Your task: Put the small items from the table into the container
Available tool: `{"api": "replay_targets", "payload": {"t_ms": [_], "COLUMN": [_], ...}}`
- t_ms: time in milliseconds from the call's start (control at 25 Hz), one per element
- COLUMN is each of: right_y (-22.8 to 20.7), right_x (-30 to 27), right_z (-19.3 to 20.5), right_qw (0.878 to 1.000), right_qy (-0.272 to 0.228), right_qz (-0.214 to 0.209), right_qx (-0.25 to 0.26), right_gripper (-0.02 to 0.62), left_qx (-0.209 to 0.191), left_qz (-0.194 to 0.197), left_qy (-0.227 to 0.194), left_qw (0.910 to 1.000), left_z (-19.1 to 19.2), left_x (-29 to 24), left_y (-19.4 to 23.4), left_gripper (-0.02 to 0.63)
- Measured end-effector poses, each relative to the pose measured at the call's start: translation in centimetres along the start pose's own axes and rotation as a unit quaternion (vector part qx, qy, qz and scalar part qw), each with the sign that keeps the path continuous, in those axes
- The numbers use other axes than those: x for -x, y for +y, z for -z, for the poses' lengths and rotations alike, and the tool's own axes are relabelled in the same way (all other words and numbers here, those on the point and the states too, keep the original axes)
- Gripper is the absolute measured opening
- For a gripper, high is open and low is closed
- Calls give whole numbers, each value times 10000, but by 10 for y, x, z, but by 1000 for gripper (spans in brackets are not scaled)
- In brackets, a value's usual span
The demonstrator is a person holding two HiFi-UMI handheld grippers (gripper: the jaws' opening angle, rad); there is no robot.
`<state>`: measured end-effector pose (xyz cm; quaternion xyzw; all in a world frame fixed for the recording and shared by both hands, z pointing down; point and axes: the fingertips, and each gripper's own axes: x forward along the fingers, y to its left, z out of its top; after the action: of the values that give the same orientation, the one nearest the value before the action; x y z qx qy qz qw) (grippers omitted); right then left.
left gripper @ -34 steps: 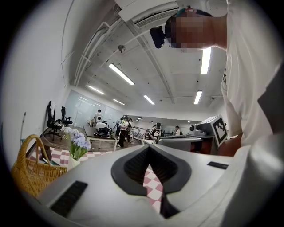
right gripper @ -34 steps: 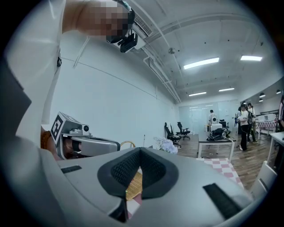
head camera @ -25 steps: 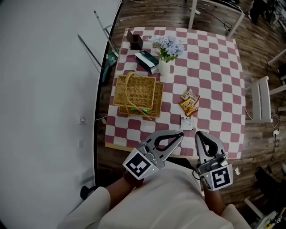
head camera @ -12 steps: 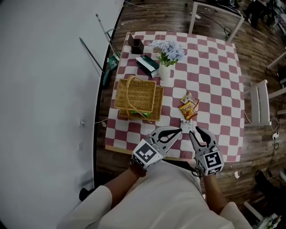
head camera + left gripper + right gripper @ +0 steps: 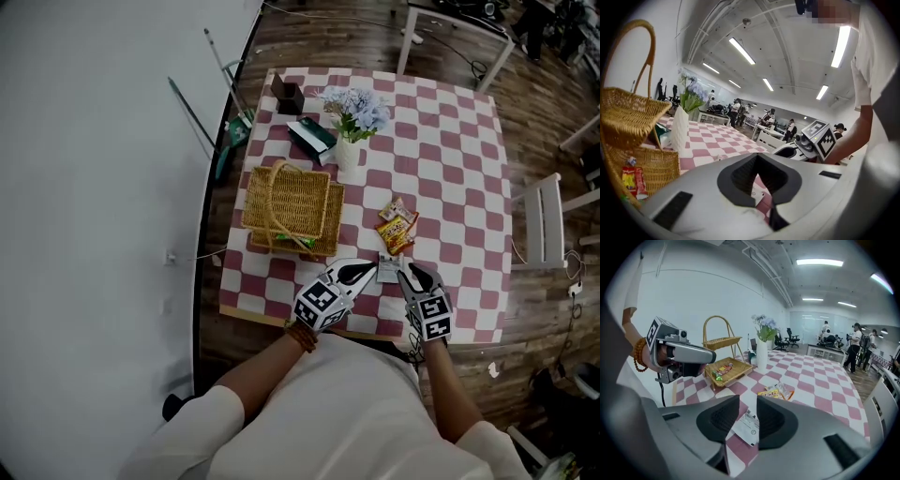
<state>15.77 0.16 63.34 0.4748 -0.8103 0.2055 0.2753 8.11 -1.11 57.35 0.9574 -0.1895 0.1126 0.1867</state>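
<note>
A wicker basket (image 5: 289, 204) (image 5: 633, 117) (image 5: 723, 365) with a tall handle stands on the left of the checked table (image 5: 450, 159), with snack packets inside it. Orange snack packets (image 5: 397, 225) (image 5: 776, 392) lie right of the basket. Just in front of them lies a white packet (image 5: 389, 269) (image 5: 749, 427). My right gripper (image 5: 417, 275) (image 5: 748, 405) is open, low over the table's front edge. The white packet shows beyond its gap, not touched. My left gripper (image 5: 372, 270) (image 5: 757, 157) is shut and empty, just left of the white packet, in front of the basket.
A white vase of flowers (image 5: 349, 141) (image 5: 679, 129) (image 5: 762, 355) stands behind the basket. A green box (image 5: 309, 133) and a dark box (image 5: 286, 91) sit at the table's far left corner. A white chair (image 5: 548, 220) stands to the right, a wall (image 5: 94, 187) to the left.
Both grippers have come down and forward, from in front of my chest to the table's front edge. The right gripper's jaws, shut a second ago, now stand apart.
</note>
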Motion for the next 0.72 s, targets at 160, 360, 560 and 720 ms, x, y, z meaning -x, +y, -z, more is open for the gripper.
{"api": "replay_targets", "payload": {"t_ms": [160, 360, 560, 720], "right_y": [-1, -8, -10, -12], "right_x": [-24, -50, -70, -83], "right_z": [22, 44, 57, 61], "right_qw": [9992, 9972, 9949, 9921], "right_qy": [376, 705, 939, 1069], "right_qz": [-24, 13, 32, -10], "right_qx": [153, 255, 372, 659], "right_gripper": [141, 140, 140, 140], "left_qx": [211, 357, 366, 383], "left_qz": [-84, -143, -193, -209], "left_qy": [186, 398, 645, 782], "left_qw": [9996, 9985, 9971, 9960], "left_z": [26, 51, 74, 86], "left_x": [-11, -24, -35, -44], "left_y": [13, 23, 29, 34], "left_gripper": [29, 31, 31, 31]}}
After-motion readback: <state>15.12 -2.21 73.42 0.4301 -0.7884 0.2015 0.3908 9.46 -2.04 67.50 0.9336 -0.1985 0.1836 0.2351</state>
